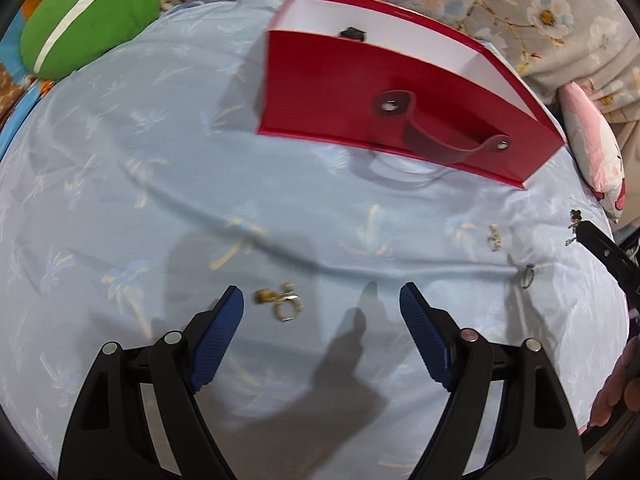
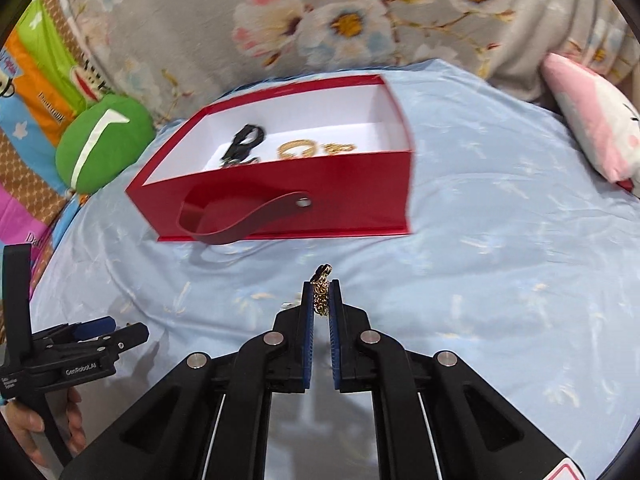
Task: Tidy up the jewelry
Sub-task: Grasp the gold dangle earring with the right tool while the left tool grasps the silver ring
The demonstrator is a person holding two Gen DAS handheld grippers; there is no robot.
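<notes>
The left claw (image 1: 322, 304) gapes wide over the blue sheet (image 1: 120, 200), a gold ring cluster (image 1: 280, 304) lying between its fingertips, nearer the left one. The right claw (image 2: 321, 298) pinches a gold chain (image 2: 321, 294) tight. Beyond stands the red box (image 2: 280, 196), holding a gold bangle (image 2: 298, 149) and a black piece (image 2: 244, 142).

We see box (image 2: 276, 196) on sheet (image 2: 500, 240), bangle (image 2: 298, 149) inside; rings (image 1: 282, 304) on sheet before it.
</notes>
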